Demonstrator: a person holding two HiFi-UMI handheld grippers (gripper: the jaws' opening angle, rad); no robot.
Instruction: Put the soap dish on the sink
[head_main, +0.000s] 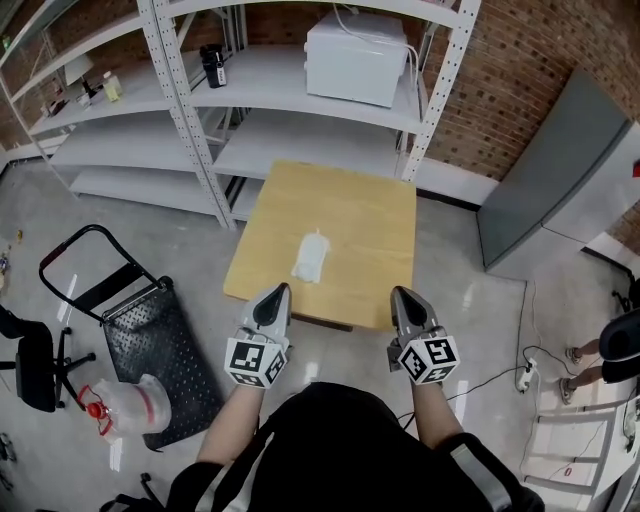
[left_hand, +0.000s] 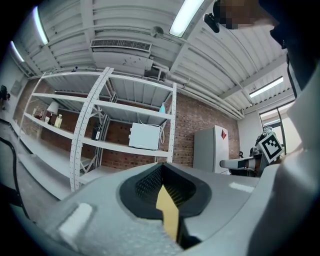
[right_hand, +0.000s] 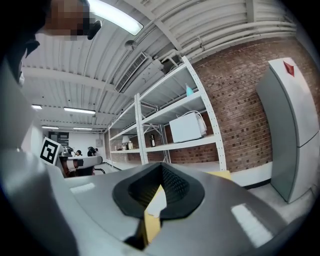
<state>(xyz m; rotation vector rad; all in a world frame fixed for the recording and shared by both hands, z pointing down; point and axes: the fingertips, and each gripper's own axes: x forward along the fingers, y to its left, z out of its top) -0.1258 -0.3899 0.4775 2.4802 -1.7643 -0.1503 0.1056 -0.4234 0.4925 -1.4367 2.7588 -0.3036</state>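
Soap dish: I can't pick one out for certain. A small white object lies on the wooden table, a little left of its middle, with its long side running near to far. It may be the dish or something wrapped, but it is too small to tell.
Sink: none shows in any view, so the white object is not resting on one.
Left gripper: clenched with the jaws together and nothing between them. It is held level just short of the table's near edge, left of the white object.
Right gripper: also closed and empty, level, at the near edge, well to the right of the white object.
Stage: the scene fits two readings. Either the hands are coming to the table to fetch the object, or they are coming away empty with the real dish somewhere out of sight.
Doing a pick-up well: if the white object is the one to lift, the jaws have to part before they reach it. I'd bring one gripper in low over the near edge and close across the narrow width.
Handling: it looks light and perhaps limp, so a gentle, centred pinch seems wise.
Risk: closed tips would shove it across the smooth top.
Surroundings: white shelving stands far, with a microwave on it, a hand truck is on the floor at left, and a grey cabinet is at right.
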